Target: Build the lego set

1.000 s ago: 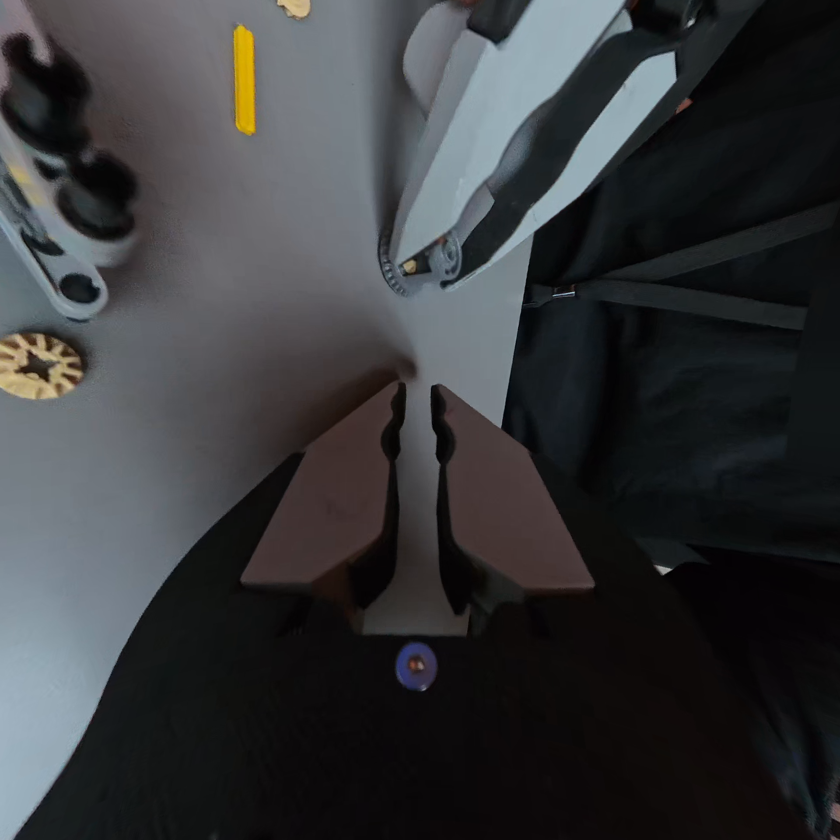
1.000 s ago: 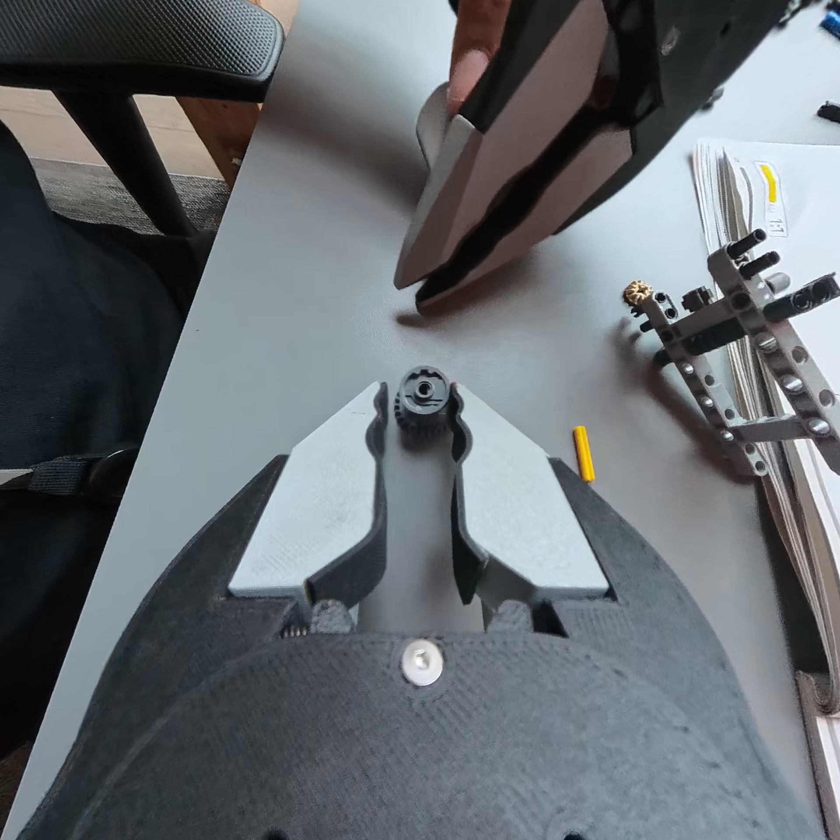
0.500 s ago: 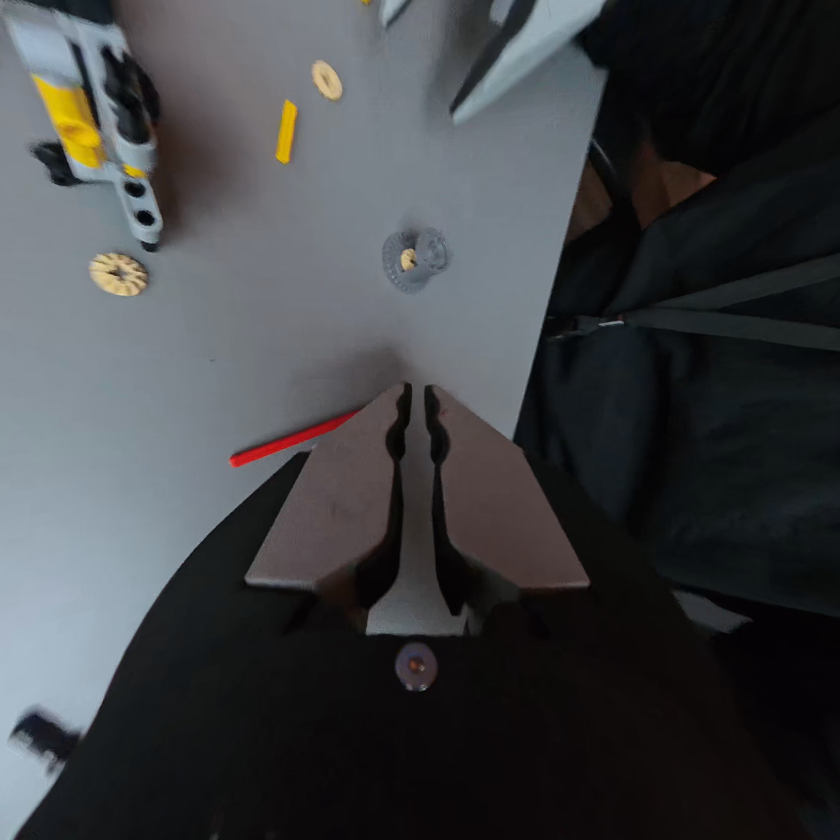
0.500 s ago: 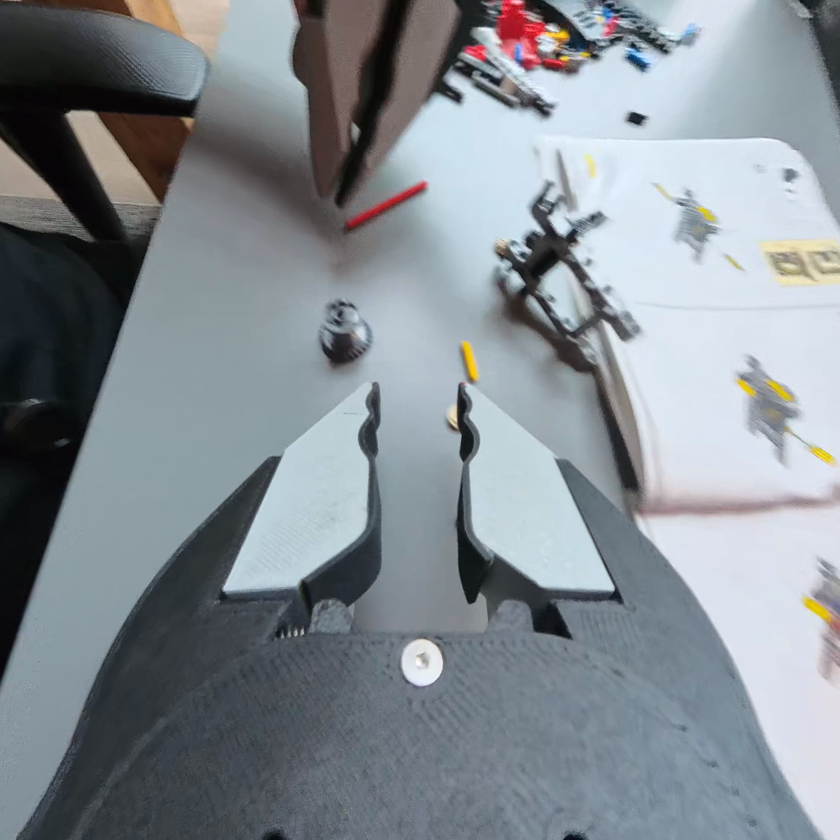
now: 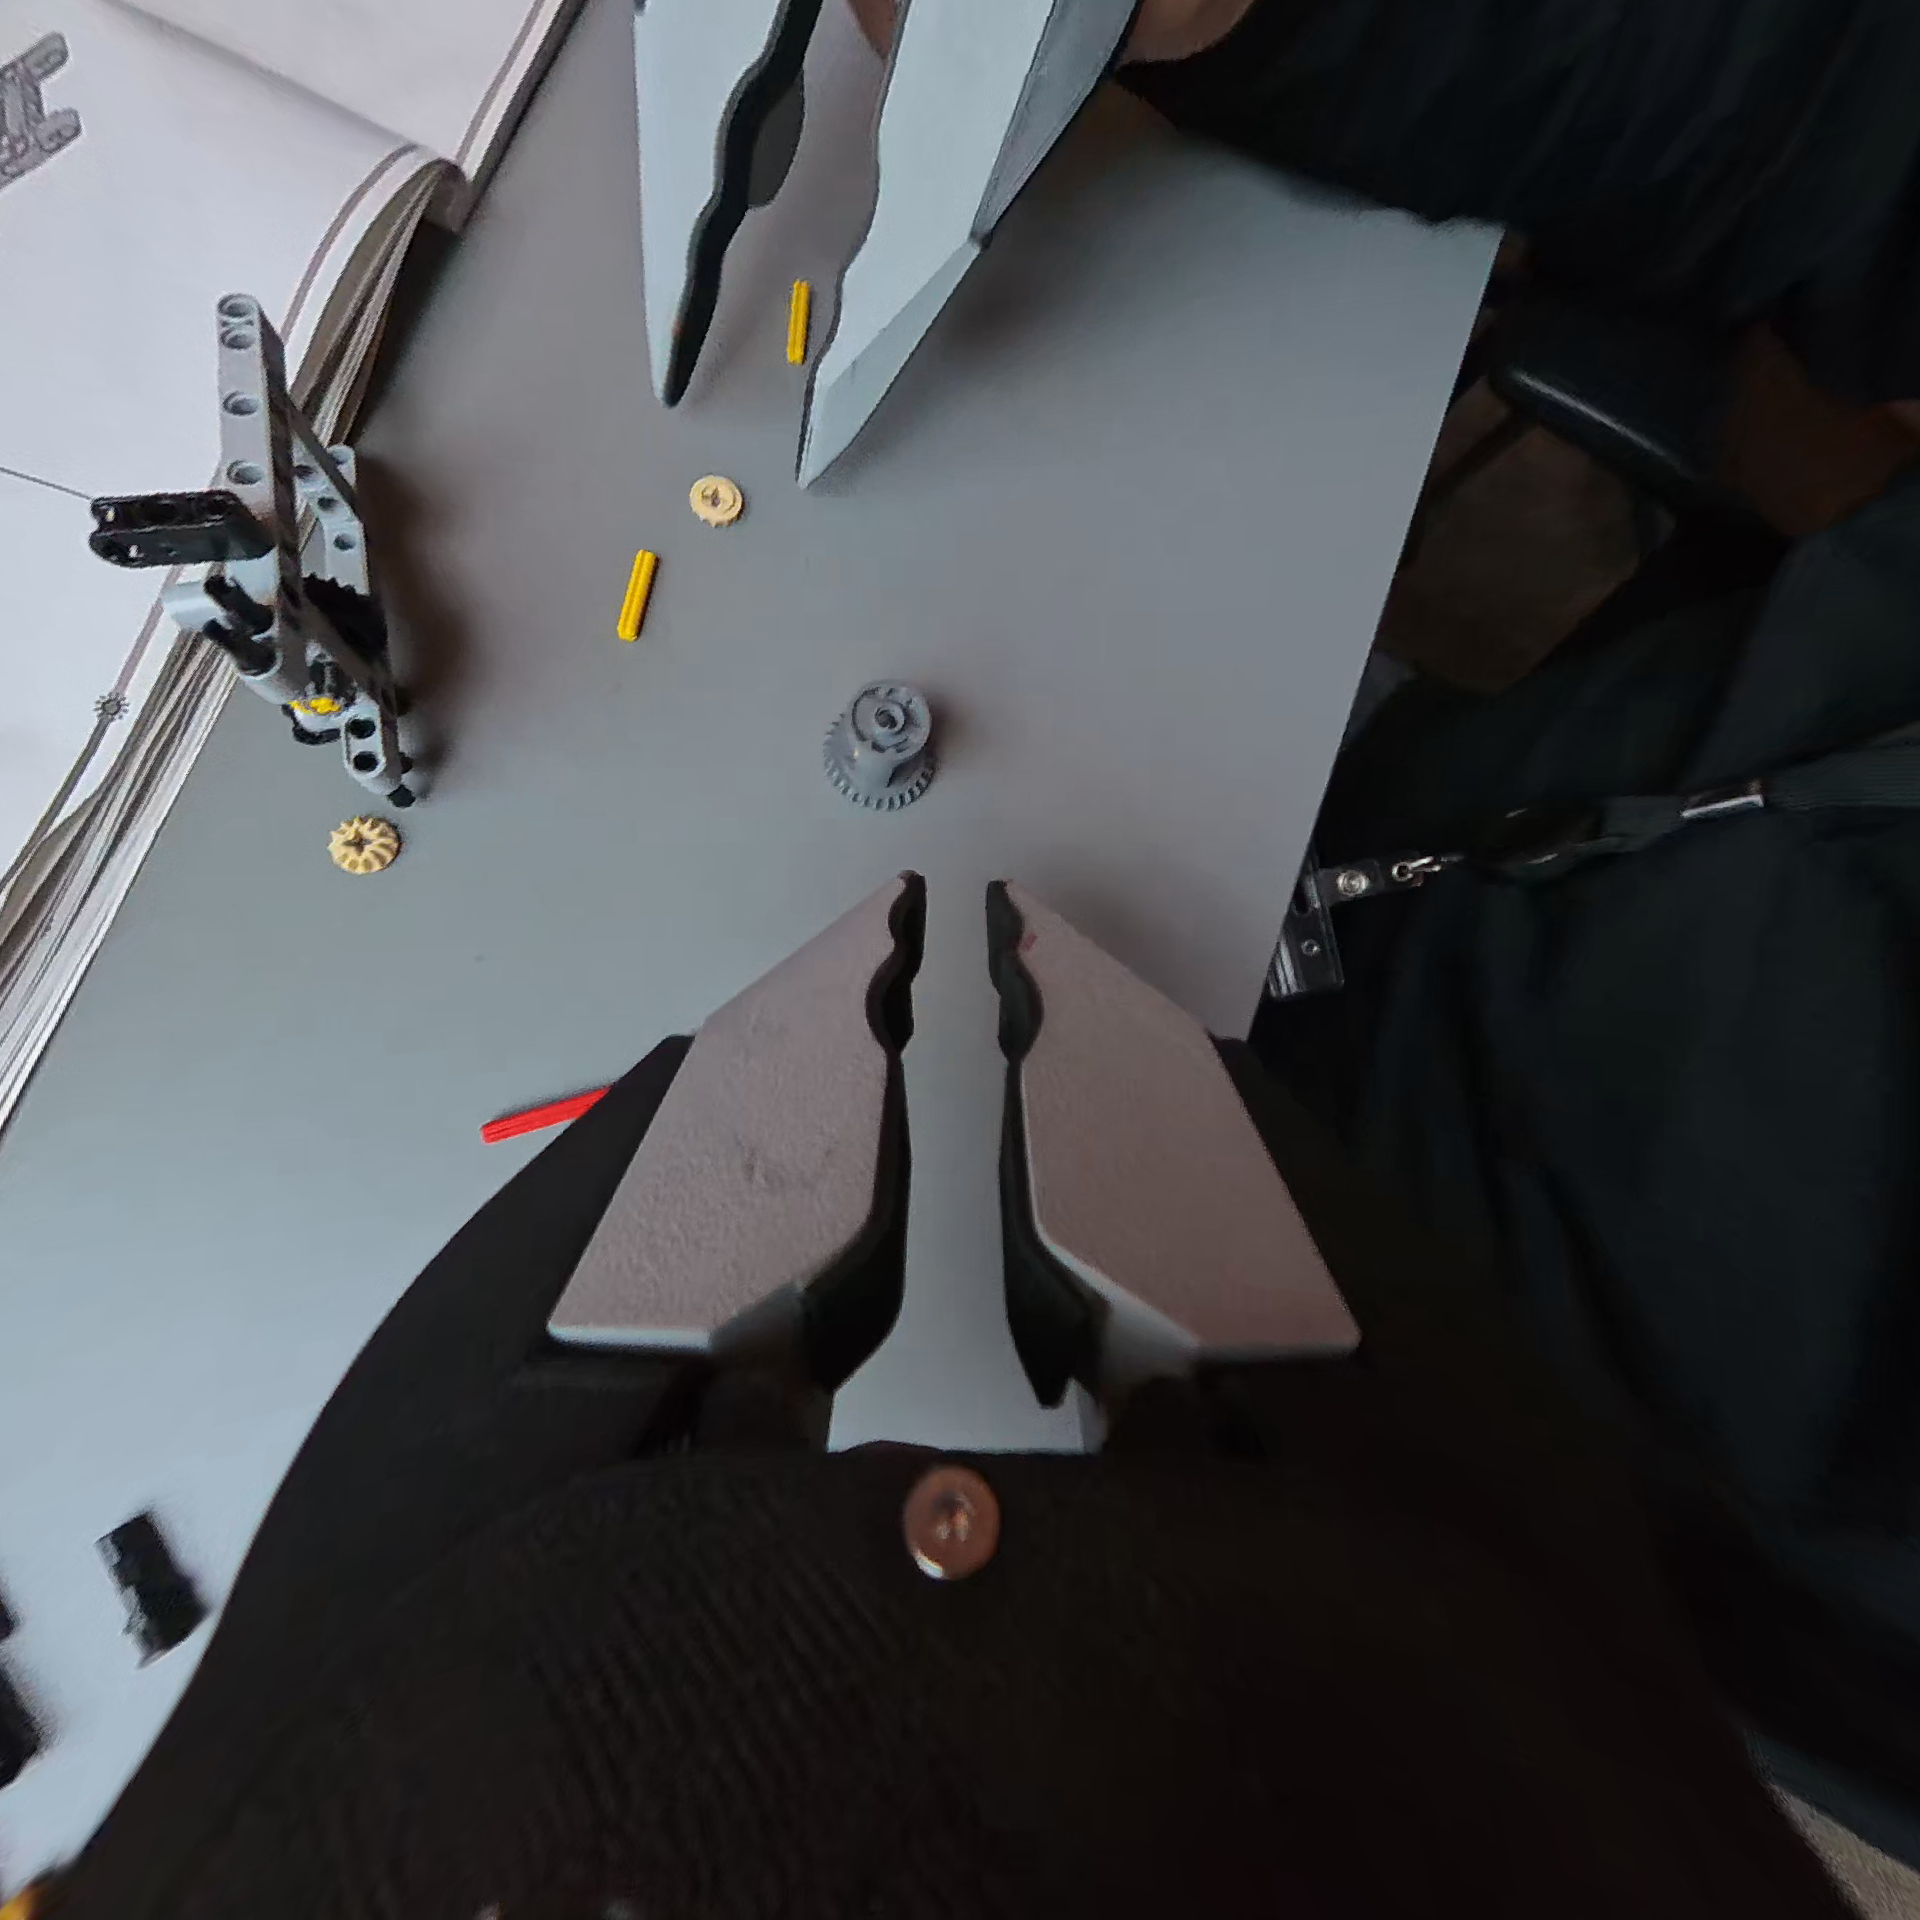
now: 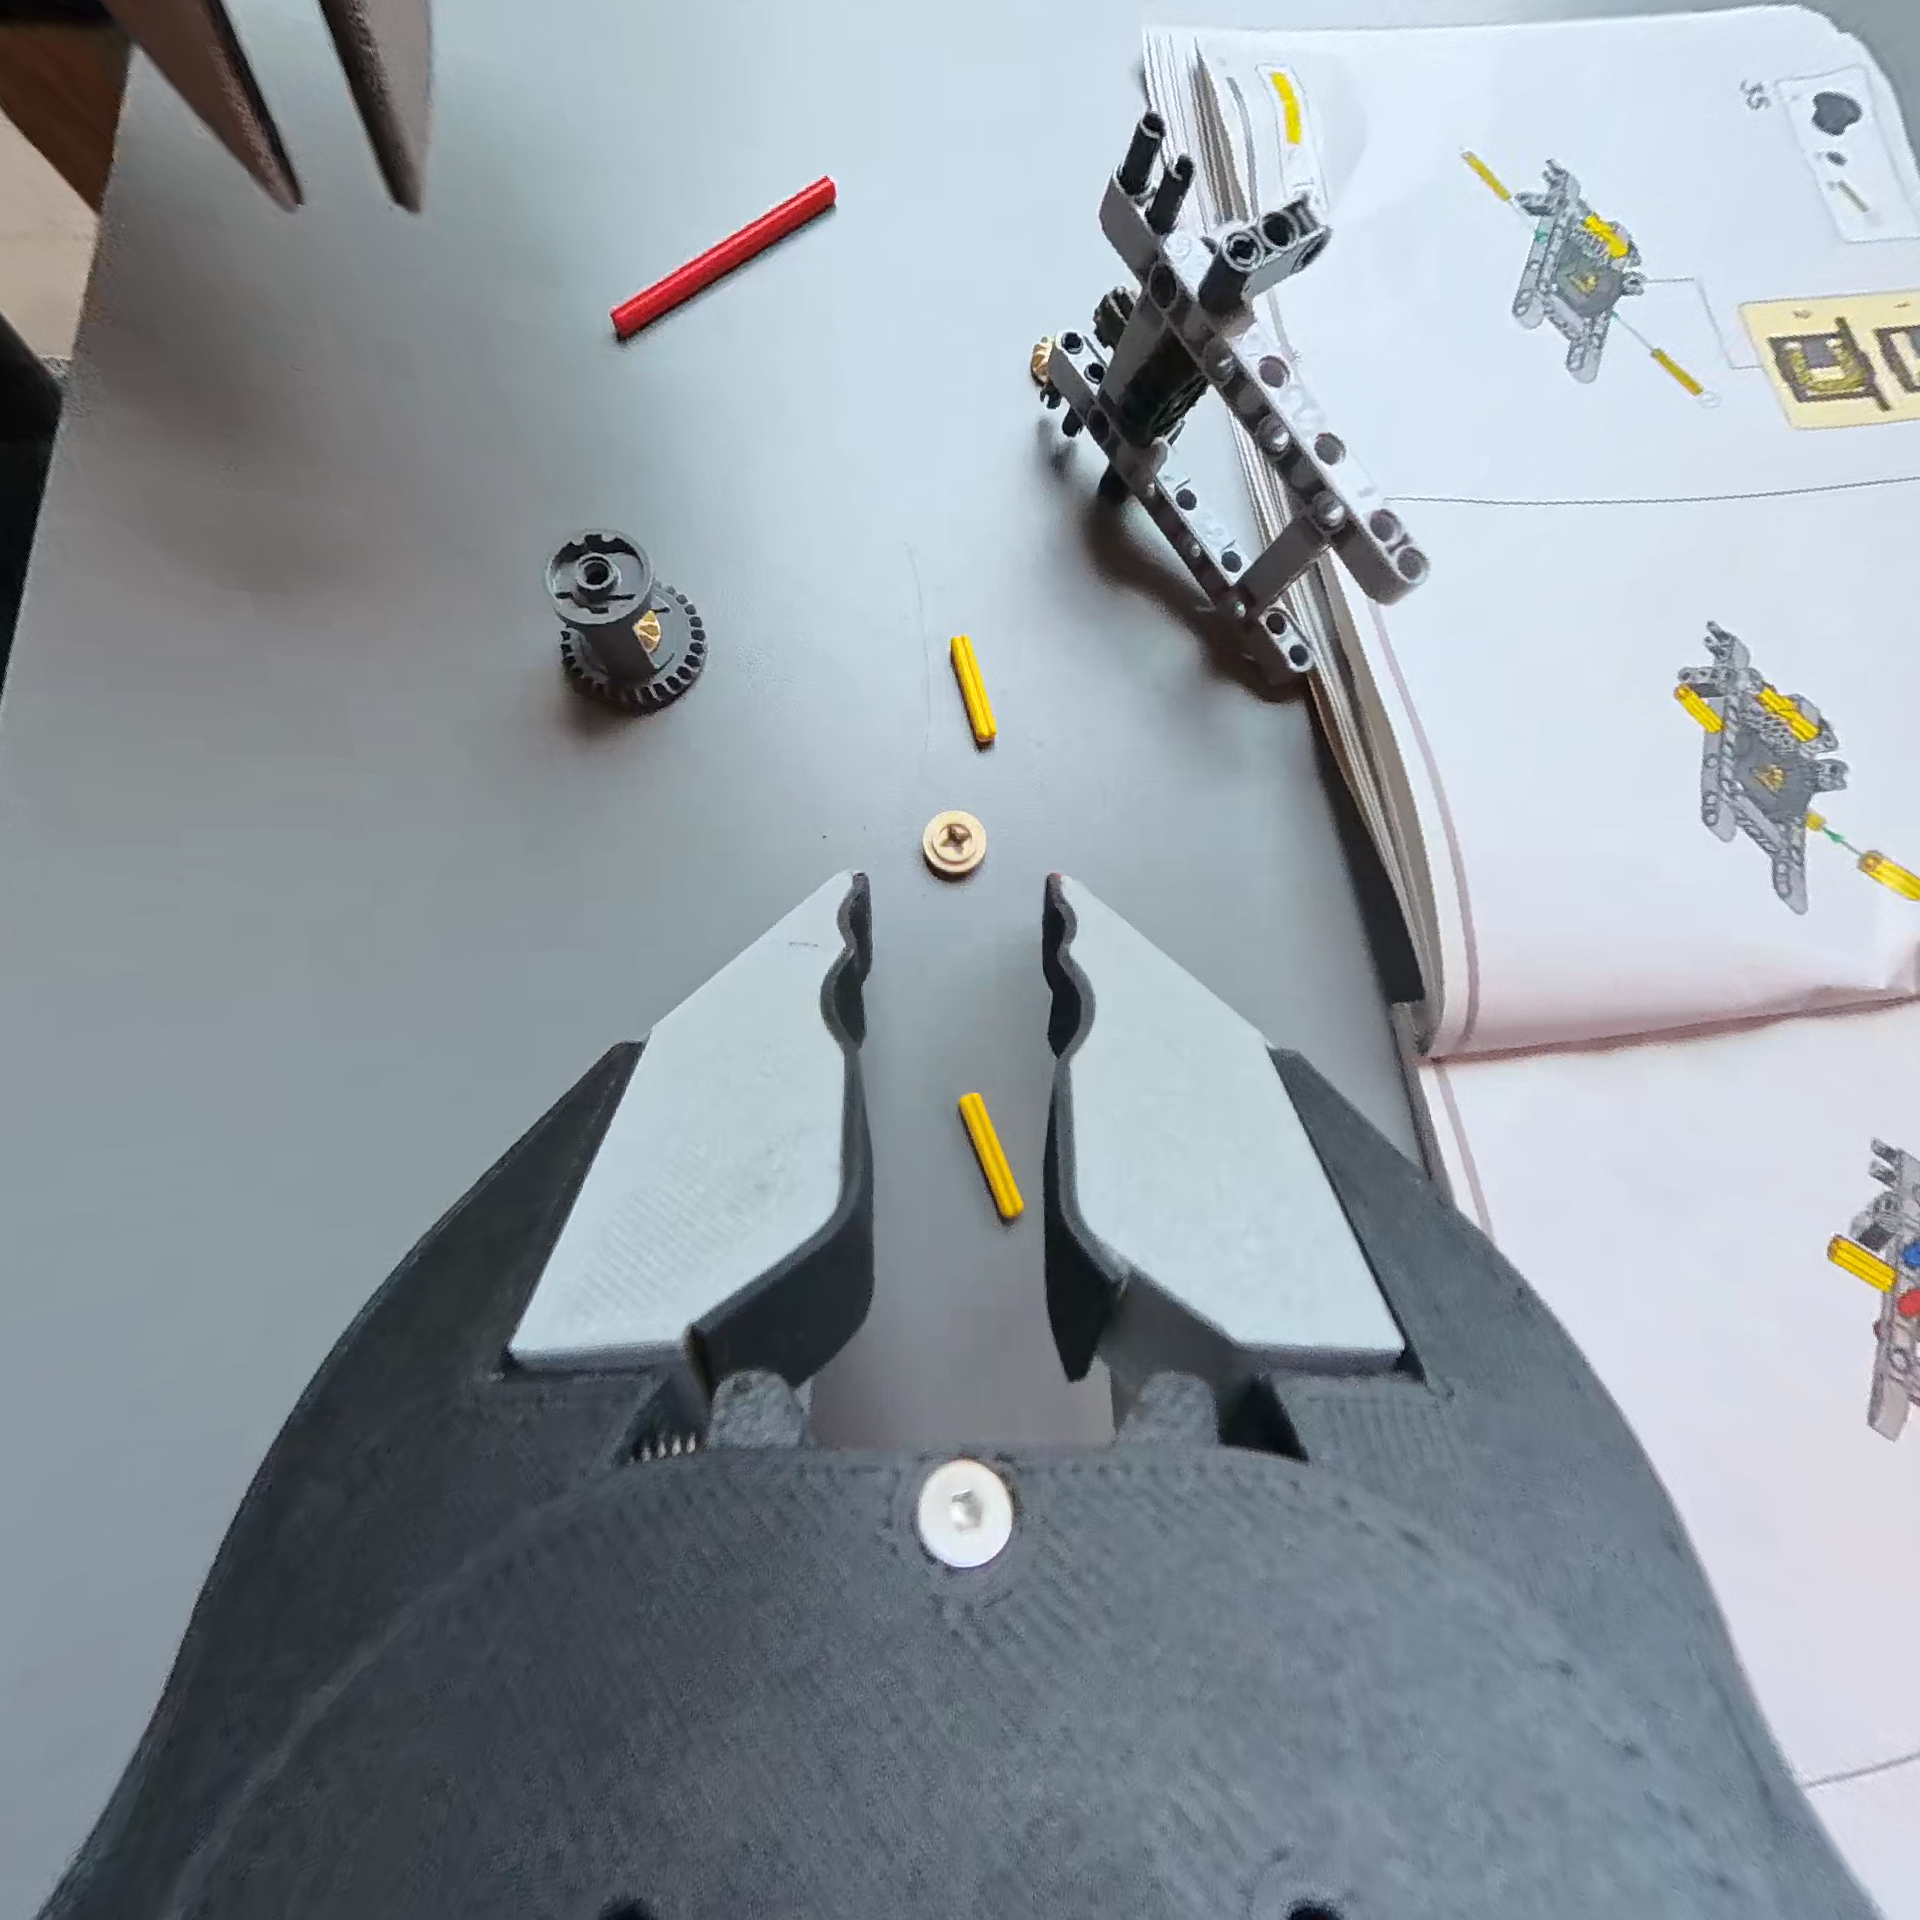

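While both tools are empty, the build looks early: one grey beam frame (image 6: 1226, 416) stands at upper right of the right wrist view, against the open instruction booklet (image 6: 1662, 623). Loose on the table (image 6: 312, 935): differential gear (image 6: 623, 634) centre-left, two yellow axles (image 6: 974, 689) (image 6: 990, 1154), tan bush (image 6: 954, 844), red axle (image 6: 722, 258) near the top. Right gripper (image 6: 951, 894) is spread wide, straddling the nearer axle. Left gripper (image 5: 948, 891) is parted narrowly, grasping nothing, gear just ahead. No brand is visible; the booklet shows diagrams and a page number, not repeated.
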The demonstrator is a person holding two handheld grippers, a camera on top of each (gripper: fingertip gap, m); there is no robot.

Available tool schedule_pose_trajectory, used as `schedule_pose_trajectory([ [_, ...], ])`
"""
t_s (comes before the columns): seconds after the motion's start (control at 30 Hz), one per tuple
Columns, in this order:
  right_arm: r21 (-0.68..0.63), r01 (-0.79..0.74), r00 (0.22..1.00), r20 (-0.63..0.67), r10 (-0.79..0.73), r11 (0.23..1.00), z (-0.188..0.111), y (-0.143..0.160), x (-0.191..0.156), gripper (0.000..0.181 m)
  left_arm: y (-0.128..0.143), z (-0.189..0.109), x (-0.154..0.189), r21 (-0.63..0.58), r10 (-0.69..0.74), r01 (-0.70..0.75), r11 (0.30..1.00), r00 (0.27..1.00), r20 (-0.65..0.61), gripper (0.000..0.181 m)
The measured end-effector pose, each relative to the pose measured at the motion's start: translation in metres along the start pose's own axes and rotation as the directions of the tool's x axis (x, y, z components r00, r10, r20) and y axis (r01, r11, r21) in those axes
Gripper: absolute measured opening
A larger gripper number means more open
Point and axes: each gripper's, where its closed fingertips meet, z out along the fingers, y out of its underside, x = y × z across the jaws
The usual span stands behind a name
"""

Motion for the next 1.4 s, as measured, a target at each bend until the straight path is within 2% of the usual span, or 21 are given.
schedule_pose_trajectory([
  [0.4, -0.025, 0.030, 1.000, 0.003, -0.030, 0.999, 0.014, -0.004, 0.001, 0.030, 0.000, 0.011, -0.006, 0.036, 0.030, -0.032, 0.999, 0.998, 0.047, 0.009],
  [0.53, -0.020, 0.033, 0.999, 0.023, -0.032, 0.999, 0.017, -0.006, -0.003, 0.009, -0.008, 0.013, -0.012, 0.055, 0.069, -0.074, 0.996, 0.995, 0.073, 0.009],
  [0.67, -0.010, -0.038, 0.998, 0.047, 0.039, 0.999, 0.016, -0.006, -0.002, 0.008, -0.022, 0.017, -0.017, 0.086, 0.143, -0.153, 0.984, 0.982, 0.121, 0.008],
  [0.77, 0.048, -0.126, 0.984, 0.135, 0.119, 0.991, 0.011, -0.017, -0.008, 0.008, -0.038, 0.025, -0.017, 0.091, 0.223, -0.239, 0.967, 0.962, 0.159, 0.006],
  [0.9, 0.111, -0.272, 0.910, 0.353, 0.218, 0.956, 0.001, -0.036, -0.027, 0.008, -0.051, 0.035, -0.025, 0.026, 0.368, -0.387, 0.922, 0.893, 0.258, 0.001],
  [1.07, 0.116, -0.442, 0.764, 0.569, 0.305, 0.890, -0.014, -0.048, -0.041, 0.008, -0.060, 0.048, -0.024, -0.009, 0.498, -0.521, 0.853, 0.810, 0.311, 0.003],
  [1.2, 0.112, -0.524, 0.667, 0.670, 0.326, 0.844, -0.025, -0.056, -0.045, 0.008, -0.059, 0.055, -0.019, -0.018, 0.521, -0.538, 0.843, 0.806, 0.282, 0.007],
  [1.4, 0.064, -0.570, 0.595, 0.720, 0.357, 0.819, -0.025, -0.056, -0.051, 0.008, -0.067, 0.051, -0.015, 0.030, 0.522, -0.553, 0.833, 0.801, 0.293, 0.007],
])
